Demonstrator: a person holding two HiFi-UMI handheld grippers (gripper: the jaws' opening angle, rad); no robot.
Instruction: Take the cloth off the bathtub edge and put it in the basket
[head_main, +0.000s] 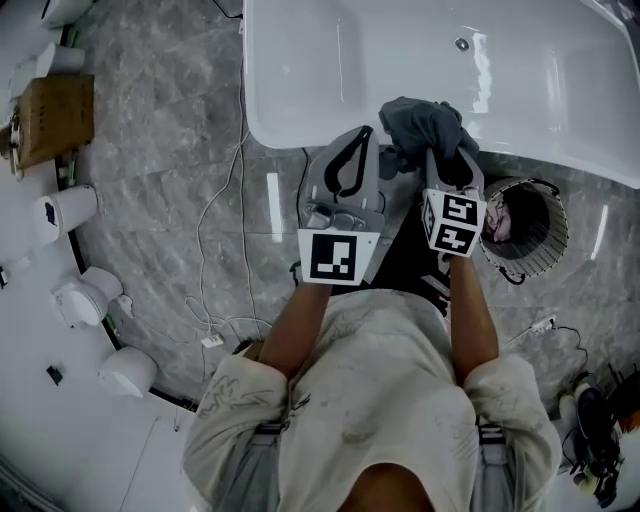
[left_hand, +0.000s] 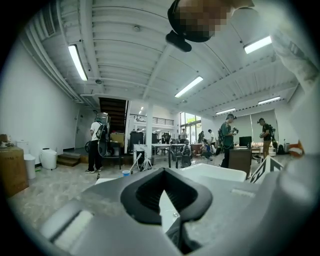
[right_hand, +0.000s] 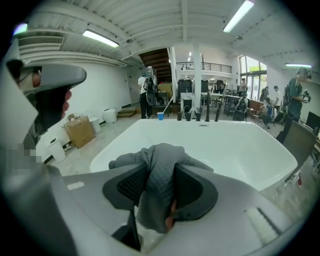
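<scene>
A dark grey cloth (head_main: 420, 120) hangs bunched over the near rim of the white bathtub (head_main: 330, 70), lifted clear of it. My right gripper (head_main: 447, 162) is shut on the cloth; in the right gripper view the quilted cloth (right_hand: 160, 160) fills the gap between its black pads (right_hand: 132, 185) of that gripper (right_hand: 159, 190), with the tub (right_hand: 235, 145) beyond. A round wire basket (head_main: 556, 215) stands on the floor just right of that gripper, with something pale inside. My left gripper (head_main: 358, 150) hovers beside the cloth, shut and holding nothing (left_hand: 161, 202).
A cardboard box (head_main: 55, 120) and several white containers (head_main: 75, 208) line the left wall. Cables (head_main: 215, 290) trail over the grey marble floor near the tub. A socket strip (head_main: 545, 323) lies at the right. People (left_hand: 96, 145) stand far off in the hall.
</scene>
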